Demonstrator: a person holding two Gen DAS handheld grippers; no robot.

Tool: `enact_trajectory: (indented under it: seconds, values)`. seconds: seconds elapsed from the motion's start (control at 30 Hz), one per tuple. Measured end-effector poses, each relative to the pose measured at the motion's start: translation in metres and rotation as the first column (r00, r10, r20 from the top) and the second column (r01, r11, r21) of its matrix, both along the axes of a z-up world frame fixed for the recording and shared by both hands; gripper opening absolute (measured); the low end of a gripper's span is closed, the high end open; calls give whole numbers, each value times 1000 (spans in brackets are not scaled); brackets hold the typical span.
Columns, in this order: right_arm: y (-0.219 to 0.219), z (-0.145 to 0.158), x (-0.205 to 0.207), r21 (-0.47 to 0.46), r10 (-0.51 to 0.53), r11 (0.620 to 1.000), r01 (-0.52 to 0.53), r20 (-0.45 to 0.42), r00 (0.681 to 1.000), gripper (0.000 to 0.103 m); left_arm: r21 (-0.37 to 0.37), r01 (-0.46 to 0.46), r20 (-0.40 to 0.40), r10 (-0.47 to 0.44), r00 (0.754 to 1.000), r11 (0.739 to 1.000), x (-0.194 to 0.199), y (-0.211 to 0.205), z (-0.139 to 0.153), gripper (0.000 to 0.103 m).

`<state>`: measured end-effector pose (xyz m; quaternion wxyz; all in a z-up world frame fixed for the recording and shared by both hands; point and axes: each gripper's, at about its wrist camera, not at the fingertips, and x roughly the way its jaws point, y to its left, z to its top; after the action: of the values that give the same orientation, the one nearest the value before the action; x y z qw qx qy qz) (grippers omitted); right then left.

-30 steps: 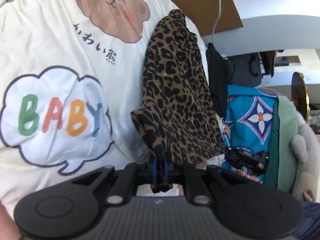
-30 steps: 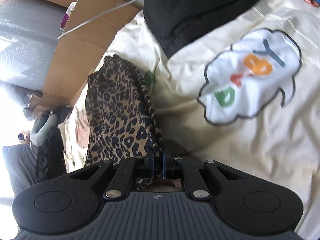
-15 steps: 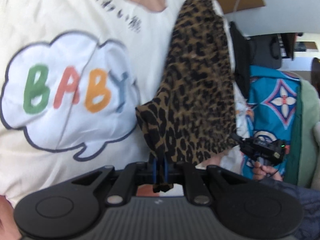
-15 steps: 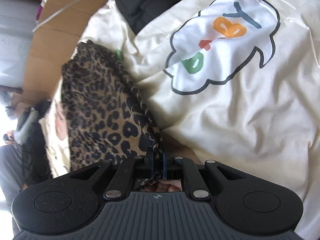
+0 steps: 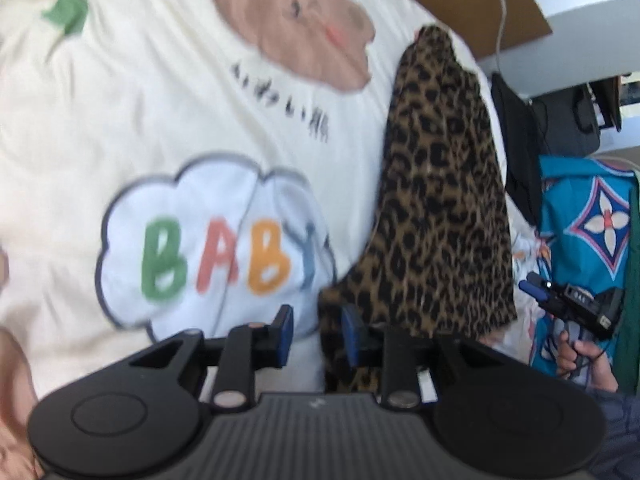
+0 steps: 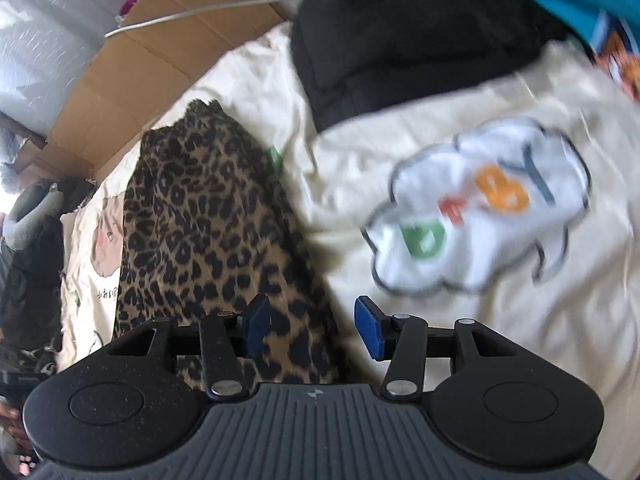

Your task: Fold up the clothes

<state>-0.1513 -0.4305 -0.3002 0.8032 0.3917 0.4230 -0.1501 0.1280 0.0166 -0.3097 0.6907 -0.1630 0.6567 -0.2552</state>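
lying in a long narrow strip down the frame's middle, the leopard cloth (image 5: 444,208) rests on the bedsheet (image 5: 160,120). left gripper (image 5: 316,334) and right gripper (image 6: 310,326) both hover with jaws wide, gripping nothing. a lengthwise fold looks done; next calls for regrasping one end. no containers visible.

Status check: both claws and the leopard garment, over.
Left claw open, right claw open. Leopard garment lying folded on the cream blanket, gripped by neither. Black clothing beyond it, nothing blocking.
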Motion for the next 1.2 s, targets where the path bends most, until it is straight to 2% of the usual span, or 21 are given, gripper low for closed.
enact_trajectory:
  seconds: [0.13,0.23,0.3,0.4,0.6,0.67,0.83,1.03,1.2]
  values:
    - [-1,8,26,-30,65,998,-64,43,997,38,16,11,81,-12,997,1000,15,-17,7,27]
    - [1,12,46,-63,101,993,-97,69,992,38,30,35,127,-39,991,999,23,-32,6,26]
    - [2,10,59,-96,121,989,-115,59,991,38,51,59,154,-66,986,997,28,-44,2,23]
    - [-4,3,73,-87,119,990,-114,61,991,38,79,90,203,-104,974,993,37,-62,1,22]
    - [-5,-8,99,-114,172,979,-166,42,984,38,128,145,292,-177,940,981,58,-91,8,22]
    - [-6,-12,106,-122,184,976,-179,26,983,38,113,165,312,-193,930,980,62,-102,13,22]
    - [-13,-20,116,-87,195,977,-193,22,981,38,75,219,330,-231,915,973,67,-123,18,20]
    - [-21,-32,127,-10,205,979,-205,14,979,38,52,255,321,-258,911,965,73,-141,11,15]
    - [-34,-40,133,71,185,980,-187,29,982,36,39,291,330,-288,899,956,77,-155,10,11]
